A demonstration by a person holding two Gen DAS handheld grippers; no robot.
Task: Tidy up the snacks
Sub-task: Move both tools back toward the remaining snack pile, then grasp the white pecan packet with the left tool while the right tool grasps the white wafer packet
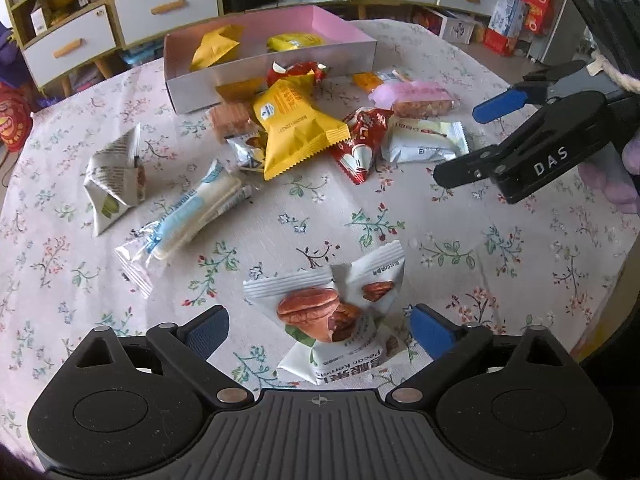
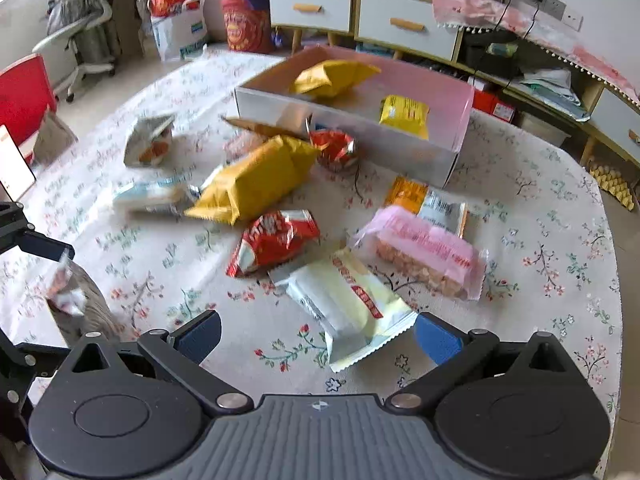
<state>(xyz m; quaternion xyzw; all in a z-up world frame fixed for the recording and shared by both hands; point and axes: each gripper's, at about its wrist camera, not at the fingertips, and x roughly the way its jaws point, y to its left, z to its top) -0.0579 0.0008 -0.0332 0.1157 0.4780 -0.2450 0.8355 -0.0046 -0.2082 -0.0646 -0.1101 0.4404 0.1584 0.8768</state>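
"Pecan Kernel" reads on the white pecan packet [image 1: 332,320], lying on the tabletop [image 1: 460,248] between the left gripper [image 1: 320,326]'s spread fingers — the right gripper [image 2: 316,334], marked "DAS", gapes over a white bar wrapper [image 2: 352,304].

"DAS" on right claw [image 1: 476,142]; "Pecan Kernels" on nut packet [image 1: 332,320].

Soft daylight, fisheye warp, slight blur
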